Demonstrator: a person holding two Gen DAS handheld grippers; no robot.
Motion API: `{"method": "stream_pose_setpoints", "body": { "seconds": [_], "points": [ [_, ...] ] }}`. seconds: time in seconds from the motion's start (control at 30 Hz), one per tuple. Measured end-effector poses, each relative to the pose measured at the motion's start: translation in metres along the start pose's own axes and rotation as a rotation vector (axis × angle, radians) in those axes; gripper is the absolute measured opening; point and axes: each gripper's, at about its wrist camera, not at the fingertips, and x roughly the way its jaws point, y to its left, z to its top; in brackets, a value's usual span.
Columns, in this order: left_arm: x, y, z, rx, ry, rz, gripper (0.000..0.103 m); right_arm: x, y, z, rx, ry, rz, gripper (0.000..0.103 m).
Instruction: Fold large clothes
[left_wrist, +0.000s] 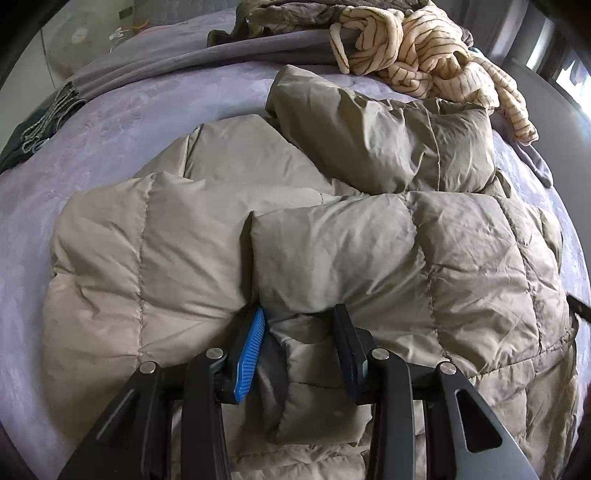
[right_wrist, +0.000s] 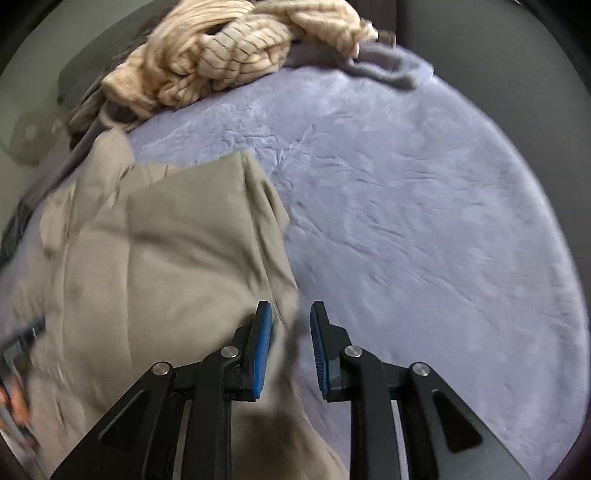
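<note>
A tan quilted puffer jacket lies on a lavender bed cover, partly folded, with one sleeve laid across its upper part. My left gripper has a thick fold of the jacket's near edge between its blue-padded fingers. In the right wrist view the jacket fills the left side and looks blurred. My right gripper has its fingers a small gap apart, with the jacket's right edge passing between them.
A cream striped garment lies crumpled at the far side of the bed, and shows in the right wrist view. A grey blanket and dark clothing lie at the far left. Bare bed cover extends to the right.
</note>
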Motion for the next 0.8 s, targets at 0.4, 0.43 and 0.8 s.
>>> {"method": "stream_pose_setpoints", "body": {
  "seconds": [0.4, 0.43, 0.8],
  "points": [
    [-0.035, 0.001, -0.001, -0.013, -0.005, 0.083, 0.045, -0.024, -0.040, -0.038, 0.100, 0.083, -0.023, 0.030],
    [-0.040, 0.003, -0.005, -0.014, 0.000, 0.083, 0.045, -0.029, -0.040, -0.042, 0.099, 0.082, -0.021, 0.032],
    [-0.100, 0.006, -0.072, -0.030, 0.109, 0.080, 0.045, -0.075, -0.031, -0.079, 0.178, 0.155, 0.070, 0.049]
  ]
}}
